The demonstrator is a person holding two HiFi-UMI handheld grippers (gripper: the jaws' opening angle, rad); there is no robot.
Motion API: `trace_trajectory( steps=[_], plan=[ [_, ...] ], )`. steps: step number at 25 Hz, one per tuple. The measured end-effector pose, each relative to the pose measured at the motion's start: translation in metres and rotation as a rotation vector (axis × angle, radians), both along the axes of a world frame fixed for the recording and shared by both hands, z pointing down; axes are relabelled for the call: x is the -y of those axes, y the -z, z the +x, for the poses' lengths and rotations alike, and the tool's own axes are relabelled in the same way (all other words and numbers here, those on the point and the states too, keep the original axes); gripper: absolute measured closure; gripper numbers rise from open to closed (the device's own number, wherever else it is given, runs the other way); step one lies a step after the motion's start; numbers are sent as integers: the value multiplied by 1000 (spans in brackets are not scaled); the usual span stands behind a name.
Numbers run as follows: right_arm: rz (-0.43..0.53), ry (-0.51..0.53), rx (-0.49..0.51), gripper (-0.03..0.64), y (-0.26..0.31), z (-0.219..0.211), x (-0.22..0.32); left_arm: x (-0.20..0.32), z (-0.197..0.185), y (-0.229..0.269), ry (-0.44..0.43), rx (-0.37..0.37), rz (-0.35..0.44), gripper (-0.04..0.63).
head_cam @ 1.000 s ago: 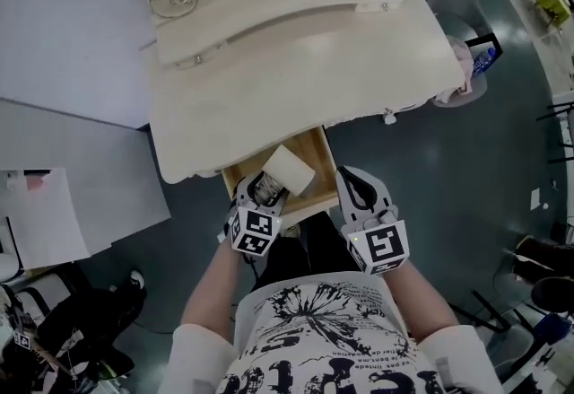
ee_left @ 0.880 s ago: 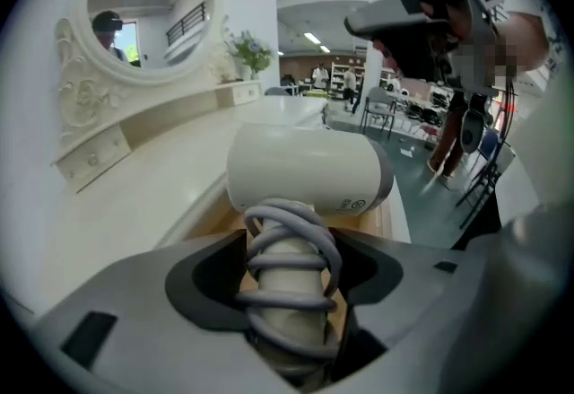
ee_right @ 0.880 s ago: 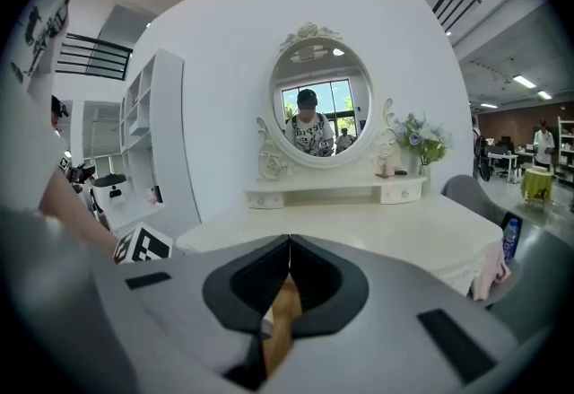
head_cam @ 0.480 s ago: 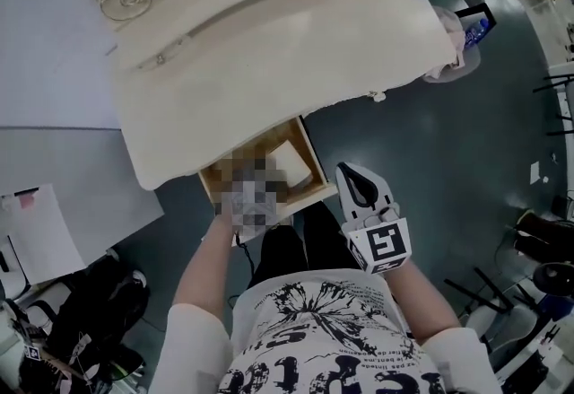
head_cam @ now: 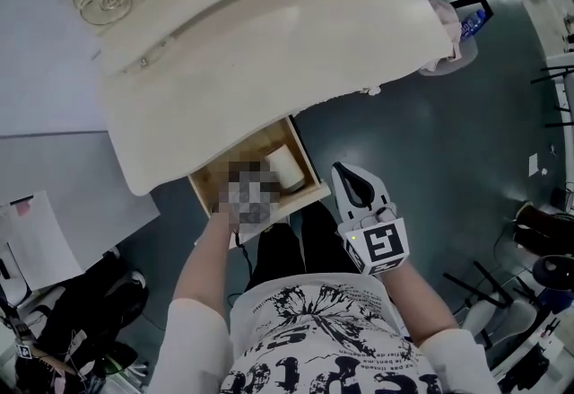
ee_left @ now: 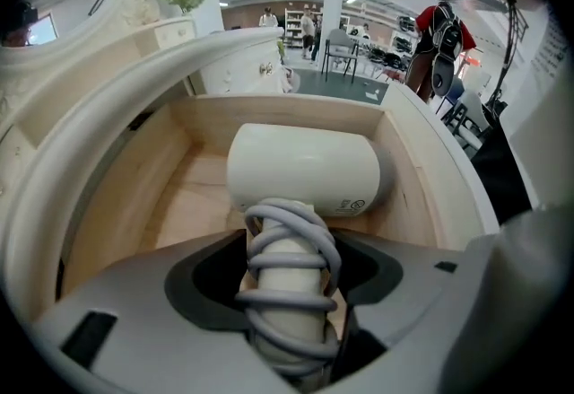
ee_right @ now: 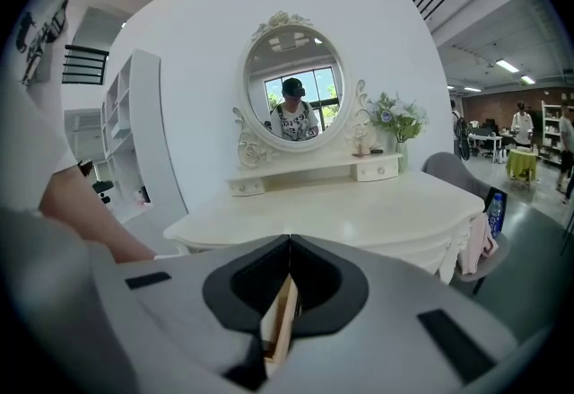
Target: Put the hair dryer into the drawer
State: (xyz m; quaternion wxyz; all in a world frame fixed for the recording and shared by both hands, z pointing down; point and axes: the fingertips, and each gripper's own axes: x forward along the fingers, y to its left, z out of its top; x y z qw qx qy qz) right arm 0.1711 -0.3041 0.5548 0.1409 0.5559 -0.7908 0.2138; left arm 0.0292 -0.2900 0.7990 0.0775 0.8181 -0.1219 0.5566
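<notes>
The white hair dryer (ee_left: 305,172) lies with its barrel on the floor of the open wooden drawer (ee_left: 184,204), and its grey cord is wound round the handle. My left gripper (ee_left: 291,280) is shut on that handle and points steeply down into the drawer. In the head view the barrel (head_cam: 285,166) shows in the drawer (head_cam: 208,183); a mosaic patch covers the left gripper there. My right gripper (head_cam: 343,175) hangs just right of the drawer's front corner with its jaws together and nothing held. The right gripper (ee_right: 289,244) looks over the tabletop.
The cream dressing table (head_cam: 269,51) overhangs the drawer's back. An oval mirror (ee_right: 293,96) and a vase of flowers (ee_right: 395,123) stand at its far side. A chair with pink cloth (head_cam: 446,60) is at the table's right end. My legs are right below the drawer front.
My left gripper has sunk into the drawer with the hair dryer and tipped more steeply down. The right gripper has drifted slightly, still beside the drawer.
</notes>
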Motion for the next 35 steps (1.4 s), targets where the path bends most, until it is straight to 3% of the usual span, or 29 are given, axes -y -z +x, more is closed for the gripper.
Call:
trace_trajectory(
  steps=[9, 18, 21, 26, 29, 30, 32, 35],
  plan=[
    [6, 2, -3, 600, -2, -2, 8, -11, -1, -16, 42, -49, -89, 311],
    [17, -1, -5, 600, 4, -9, 12, -5, -2, -16, 45, -46, -86, 309],
    [31, 0, -5, 600, 11, -13, 15, 1, -5, -7, 70, -54, -84, 269],
    [56, 4, -7, 600, 25, -21, 17, 9, -9, 29, 108, -142, -18, 265],
    [76, 15, -9, 600, 36, -29, 21, 29, -15, 62, 204, -219, 65, 268],
    [84, 20, -9, 600, 40, -32, 22, 36, -17, 73, 255, -244, 84, 277],
    [100, 33, -12, 600, 50, -38, 25, 45, -22, 96, 338, -289, 110, 397],
    [133, 63, -16, 600, 66, -49, 29, 50, -27, 130, 387, -340, 170, 514]
  ],
)
